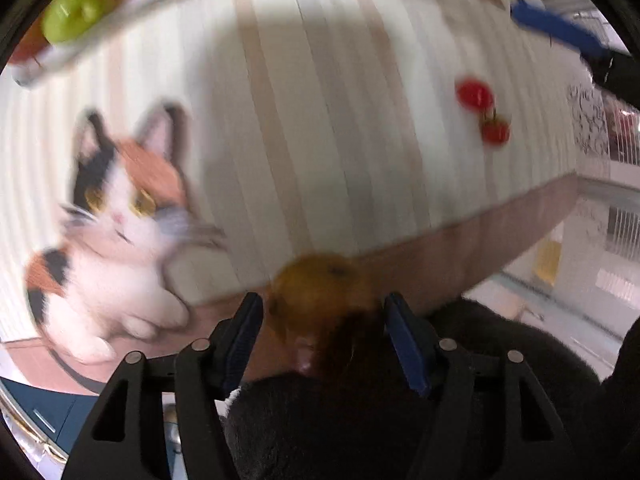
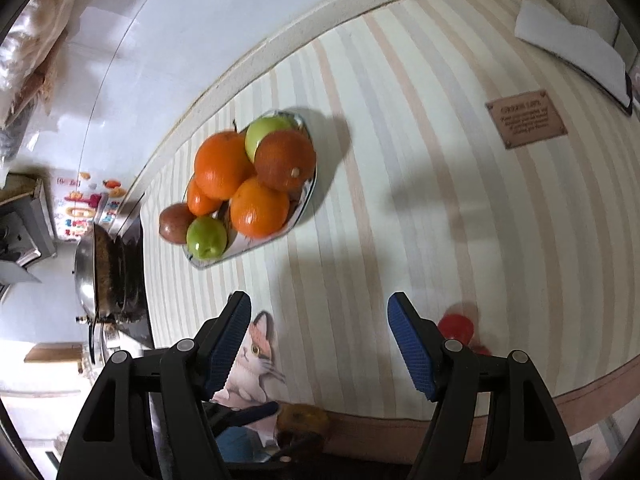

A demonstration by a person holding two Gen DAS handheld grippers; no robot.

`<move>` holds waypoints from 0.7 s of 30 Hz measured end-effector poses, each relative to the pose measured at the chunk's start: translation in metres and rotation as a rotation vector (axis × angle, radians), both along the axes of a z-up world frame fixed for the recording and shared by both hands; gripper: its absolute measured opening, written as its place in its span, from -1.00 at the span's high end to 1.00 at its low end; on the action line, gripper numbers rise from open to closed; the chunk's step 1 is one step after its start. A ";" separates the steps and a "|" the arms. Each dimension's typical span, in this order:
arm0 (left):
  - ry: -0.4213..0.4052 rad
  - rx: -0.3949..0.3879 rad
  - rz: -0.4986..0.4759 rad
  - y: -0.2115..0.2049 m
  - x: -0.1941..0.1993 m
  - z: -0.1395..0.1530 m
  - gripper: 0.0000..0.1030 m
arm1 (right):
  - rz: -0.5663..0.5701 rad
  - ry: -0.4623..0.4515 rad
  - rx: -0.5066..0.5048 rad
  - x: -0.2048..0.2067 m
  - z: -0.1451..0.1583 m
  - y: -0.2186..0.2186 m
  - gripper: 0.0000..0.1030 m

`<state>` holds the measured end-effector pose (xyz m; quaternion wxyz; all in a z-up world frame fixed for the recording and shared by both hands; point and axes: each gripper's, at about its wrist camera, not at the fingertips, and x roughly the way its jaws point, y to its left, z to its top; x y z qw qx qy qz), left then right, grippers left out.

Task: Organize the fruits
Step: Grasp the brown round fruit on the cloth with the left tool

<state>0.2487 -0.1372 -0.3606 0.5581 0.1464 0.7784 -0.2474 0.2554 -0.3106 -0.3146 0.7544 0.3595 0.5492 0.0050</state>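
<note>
mostly oranges (image 2: 224,164), heaped on plate (image 2: 240,246)

Striped tablecloth (image 2: 400,160) in cream, beige and grey bands covers the table, bordered by a plain brownish hem at its near edge. In the right wrist view, a white tray (image 2: 308,196) heaped with oranges, green apples and a brownish fruit rests at 11 o'clock of centre. A brown printed label (image 2: 526,124) lies at 2 o'clock, a folded white cloth (image 2: 572,52) farther toward 1 o'clock. Red cherries (image 2: 456,326) lie at 4 o'clock; a calico cat figure (image 2: 256,364), flat on the cloth, at 7 o'clock.
</note>
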 end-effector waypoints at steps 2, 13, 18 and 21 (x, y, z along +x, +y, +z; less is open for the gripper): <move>0.016 -0.003 0.022 0.002 -0.006 -0.006 -0.28 | 0.012 0.000 0.004 -0.003 -0.003 0.002 -0.43; -0.048 -0.044 0.072 0.010 0.012 0.001 -0.26 | 0.008 -0.028 0.005 -0.007 0.002 0.001 -0.43; -0.042 -0.031 0.082 0.015 0.024 -0.003 -0.25 | 0.003 -0.026 0.003 -0.002 0.003 0.002 -0.43; -0.107 -0.010 0.089 0.021 0.035 0.003 -0.24 | -0.004 -0.034 0.007 0.001 0.005 0.002 -0.43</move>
